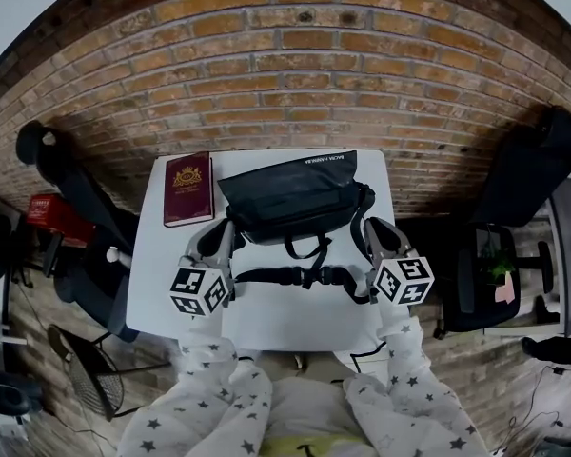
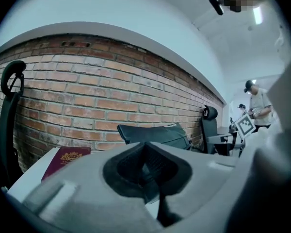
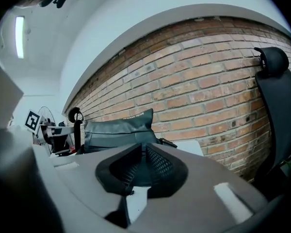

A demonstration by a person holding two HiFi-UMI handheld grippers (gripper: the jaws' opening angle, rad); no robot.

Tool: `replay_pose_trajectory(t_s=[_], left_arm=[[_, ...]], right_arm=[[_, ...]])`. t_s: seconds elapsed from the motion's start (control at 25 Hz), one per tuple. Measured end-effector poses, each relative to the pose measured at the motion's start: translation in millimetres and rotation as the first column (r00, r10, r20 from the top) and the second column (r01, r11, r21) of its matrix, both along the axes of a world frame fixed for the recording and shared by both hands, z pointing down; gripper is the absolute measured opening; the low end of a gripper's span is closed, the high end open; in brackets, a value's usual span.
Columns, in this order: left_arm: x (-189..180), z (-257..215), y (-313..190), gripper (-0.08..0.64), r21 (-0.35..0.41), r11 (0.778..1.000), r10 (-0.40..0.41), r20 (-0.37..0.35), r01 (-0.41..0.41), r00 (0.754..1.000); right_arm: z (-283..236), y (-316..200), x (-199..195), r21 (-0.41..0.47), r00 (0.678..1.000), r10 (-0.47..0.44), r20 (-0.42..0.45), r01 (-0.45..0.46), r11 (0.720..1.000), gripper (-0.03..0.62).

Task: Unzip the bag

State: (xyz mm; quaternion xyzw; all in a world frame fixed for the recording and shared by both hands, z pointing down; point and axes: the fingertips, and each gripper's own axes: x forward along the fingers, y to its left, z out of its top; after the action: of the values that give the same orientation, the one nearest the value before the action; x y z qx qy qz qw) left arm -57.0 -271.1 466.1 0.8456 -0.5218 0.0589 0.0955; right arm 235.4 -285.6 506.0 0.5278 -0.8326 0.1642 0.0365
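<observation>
**Item:** black soft-sided fabric shoulder bag, with a padded black shoulder strap and a short carry loop.

**Location:** on the white rectangular table, towards its far edge below the red brick wall. The strap trails over the near side. A maroon hardback book with a gold crest lies just beside the bag on its left.

**Handling:** judged light and limp. The top panel sags and the cloth would bunch and slide if the zip were pulled alone. The zip line and its puller are too small to make out in any view.

**Hold points:** judged best to pinch the fabric or strap root at one end to brace the bag. The other gripper takes the small puller tab, which calls for a fine, firm pinch.

**Left gripper**: clenched on nothing, just short of the bag's left end.

**Right gripper**: pads nearly together with a narrow slit between them and nothing in it. It sits near the bag's right end.

**Status:** bag untouched, zip not yet taken.
</observation>
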Motion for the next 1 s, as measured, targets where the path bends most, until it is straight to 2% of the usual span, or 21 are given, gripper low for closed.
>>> replay_pose_trajectory(t_s=[0.12,0.32,0.56,1.0], left_arm=[[6.5,-3.4,9.3,-0.002,0.001,1.0,0.015,0.007,-0.015,1.0],[14.3,-14.6,21.1,-0.002,0.006,0.999,0.034,0.006,-0.034,0.999],[21.4,-39.3,32.7,-0.002,0.05,0.997,0.065,0.012,-0.066,0.998],[12.0,-82.4,40.2,-0.002,0.125,0.992,0.024,0.029,-0.028,0.999]], right_arm=[[-16.3,7.1,-1.3,0.036,1.0,-0.002,-0.001,0.002,0.999,0.007],[-39.4,19.0,-8.1,0.073,1.0,-0.006,0.008,0.006,0.997,0.009],[-68.2,30.9,-15.1,0.123,1.0,-0.019,0.022,0.016,0.992,0.008],[-137.3,42.2,-27.5,0.249,0.998,-0.037,0.043,0.026,0.968,0.008]])
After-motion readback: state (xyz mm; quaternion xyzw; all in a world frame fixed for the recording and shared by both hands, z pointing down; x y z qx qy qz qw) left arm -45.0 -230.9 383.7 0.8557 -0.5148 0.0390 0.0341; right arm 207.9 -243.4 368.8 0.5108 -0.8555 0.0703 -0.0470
